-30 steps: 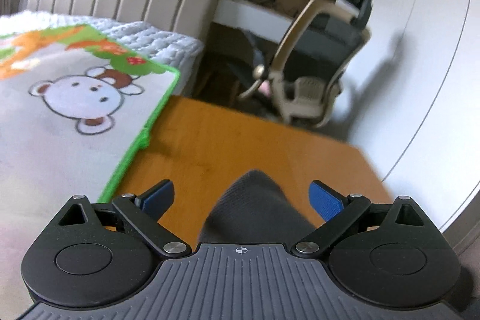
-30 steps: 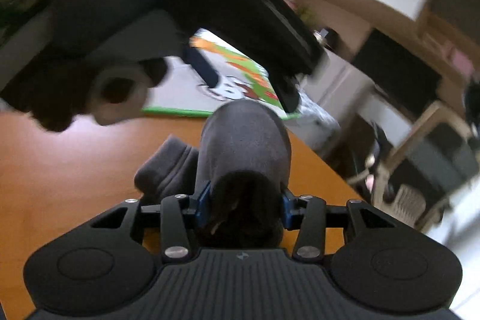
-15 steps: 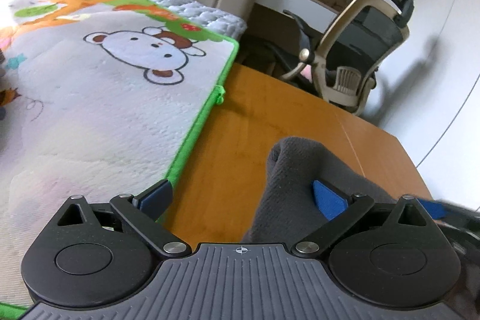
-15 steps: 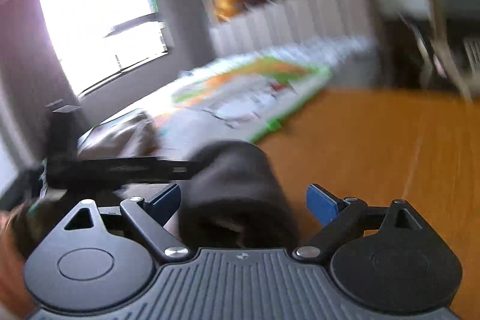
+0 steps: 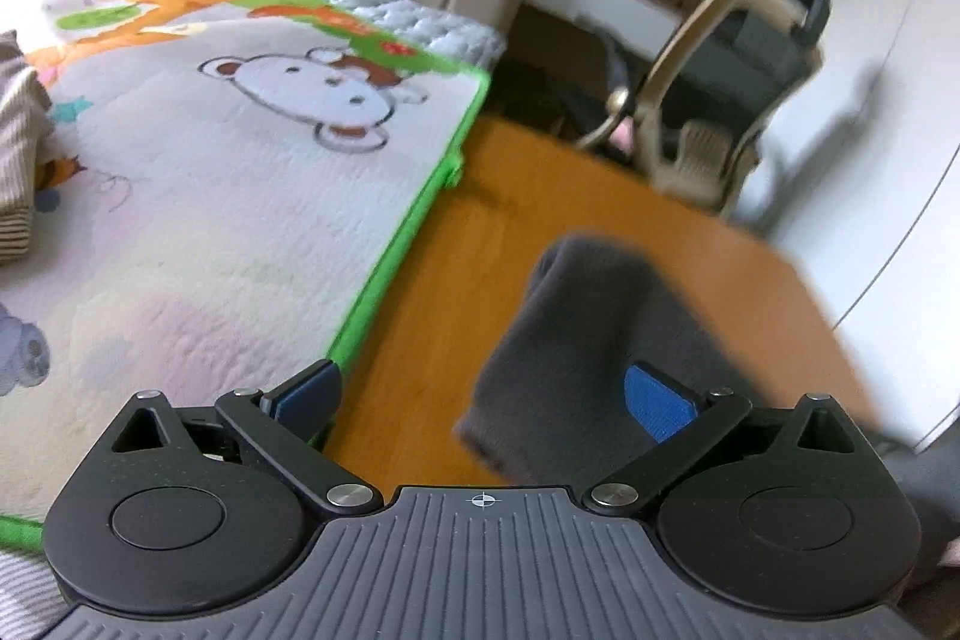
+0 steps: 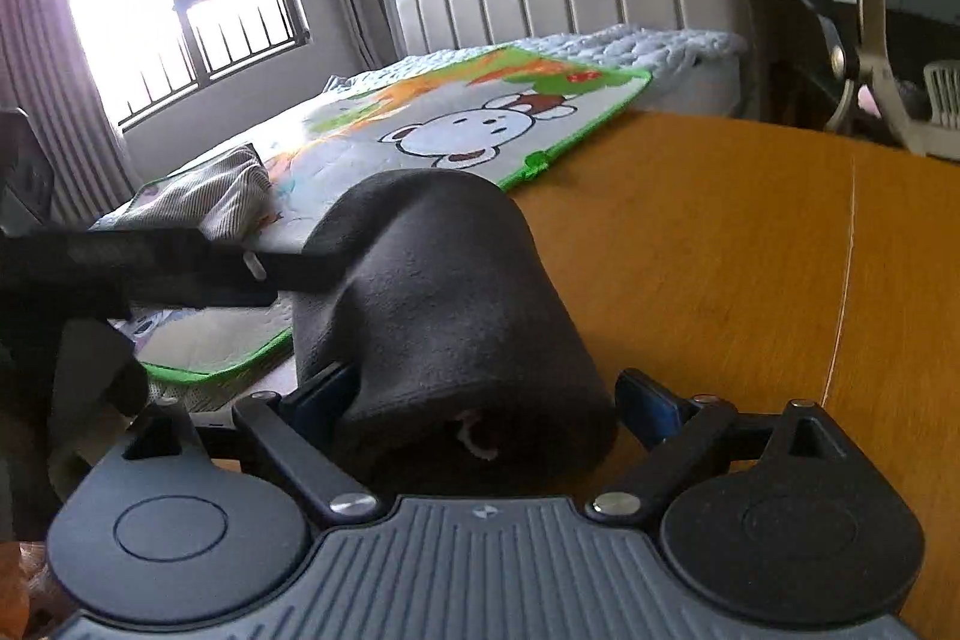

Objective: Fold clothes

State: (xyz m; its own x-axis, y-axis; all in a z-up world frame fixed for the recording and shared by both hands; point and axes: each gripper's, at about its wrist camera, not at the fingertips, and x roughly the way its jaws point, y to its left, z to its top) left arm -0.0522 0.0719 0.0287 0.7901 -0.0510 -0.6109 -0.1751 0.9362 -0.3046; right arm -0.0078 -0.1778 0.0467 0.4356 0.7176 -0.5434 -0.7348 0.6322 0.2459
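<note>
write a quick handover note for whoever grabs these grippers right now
Left gripper: jaws open, holding nothing; the grey garment lies partly between them.
Right gripper: jaws open around the same rolled grey garment, not clamped.
The garment sits on the wooden table beside the mat.
A striped garment waits on the mat.
Done: grey garment bundled.
Left: striped garment.

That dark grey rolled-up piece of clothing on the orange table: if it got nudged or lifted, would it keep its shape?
Probably not for long. The grey garment looks like soft fleece, bulging and rounded rather than creased, so it would likely sag or unroll when lifted. Its tube shape suggests a nudge could roll it across the smooth table. It seems light for its bulk.
</note>
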